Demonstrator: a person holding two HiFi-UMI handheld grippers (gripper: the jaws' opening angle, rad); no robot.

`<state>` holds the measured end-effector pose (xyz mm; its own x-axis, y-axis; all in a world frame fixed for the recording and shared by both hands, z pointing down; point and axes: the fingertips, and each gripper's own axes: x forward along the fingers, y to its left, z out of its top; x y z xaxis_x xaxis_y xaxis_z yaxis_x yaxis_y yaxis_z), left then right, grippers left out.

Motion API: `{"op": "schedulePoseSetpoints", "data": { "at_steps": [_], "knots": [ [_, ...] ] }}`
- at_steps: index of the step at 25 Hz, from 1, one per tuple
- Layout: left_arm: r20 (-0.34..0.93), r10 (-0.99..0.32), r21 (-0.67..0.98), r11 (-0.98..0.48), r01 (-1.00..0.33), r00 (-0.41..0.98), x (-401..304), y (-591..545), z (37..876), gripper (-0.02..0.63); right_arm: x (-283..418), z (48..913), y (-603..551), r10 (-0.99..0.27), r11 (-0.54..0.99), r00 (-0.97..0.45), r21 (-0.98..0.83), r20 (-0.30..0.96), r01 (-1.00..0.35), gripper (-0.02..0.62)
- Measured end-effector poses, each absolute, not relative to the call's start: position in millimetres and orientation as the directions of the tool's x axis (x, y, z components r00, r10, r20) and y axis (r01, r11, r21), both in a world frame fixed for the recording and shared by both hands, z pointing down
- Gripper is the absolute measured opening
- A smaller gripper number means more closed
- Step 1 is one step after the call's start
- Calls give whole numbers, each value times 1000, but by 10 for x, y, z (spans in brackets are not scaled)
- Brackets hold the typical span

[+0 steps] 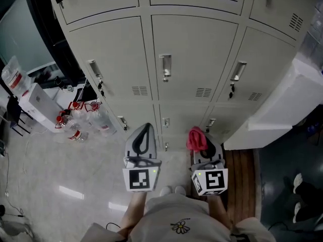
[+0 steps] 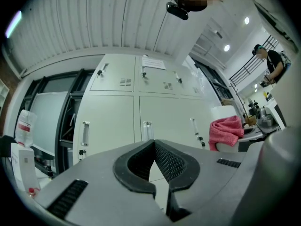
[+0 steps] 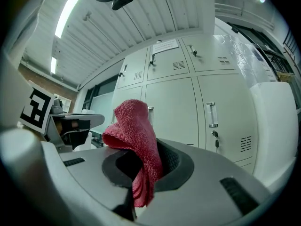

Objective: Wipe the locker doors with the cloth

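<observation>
At the far left of the head view, a white box (image 1: 39, 103) and a cluster of clear bottles (image 1: 81, 121) with red caps stand on the pale glossy floor (image 1: 50, 175), near the lowest left locker. The left gripper (image 1: 146, 127) is held low in front of the person, pointing at the bottom row of lockers (image 1: 194, 54) and apart from them. In its own view its jaws meet at the tips and hold nothing, and only a small gap behind the tips shows a door through it. The lockers fill the middle, with pale grey doors in three columns. Each door has an upright handle (image 1: 165, 64), a small lock and a vent, and all the doors in view are closed. Just right of the left gripper, at about the same height, the right gripper (image 1: 201, 144) also points at the bottom row without touching it. Its jaws are pressed together on the red cloth (image 3: 136, 135). The cloth is pinched in the middle, so that one bunched fold sticks up above the jaws and the rest hangs down between them. The marker cubes on both grippers face the camera. Further right, a white ledge (image 1: 287, 102) juts out beside the lockers, with a strip of wooden flooring (image 1: 243, 178) beneath it. A pair of white shoes (image 1: 298, 183) sits at the right edge.
</observation>
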<state>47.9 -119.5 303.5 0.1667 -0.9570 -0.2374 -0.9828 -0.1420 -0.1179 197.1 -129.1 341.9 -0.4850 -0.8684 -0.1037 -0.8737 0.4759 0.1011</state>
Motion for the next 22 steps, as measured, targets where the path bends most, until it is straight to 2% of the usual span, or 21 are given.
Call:
{"op": "schedulePoseSetpoints", "data": {
  "at_steps": [11,22],
  "knots": [
    [-262,-965,-123,50,-991,-16,-34,-965,2849,15,1200,3122,-1373,-724,660,-670,117,-164,-742,32],
    [-234,-938,-84,281,-956,-255,-440,-609,2922,15,639,3209,-1219,-547,820,-825,111,-143,-562,32]
  ]
}}
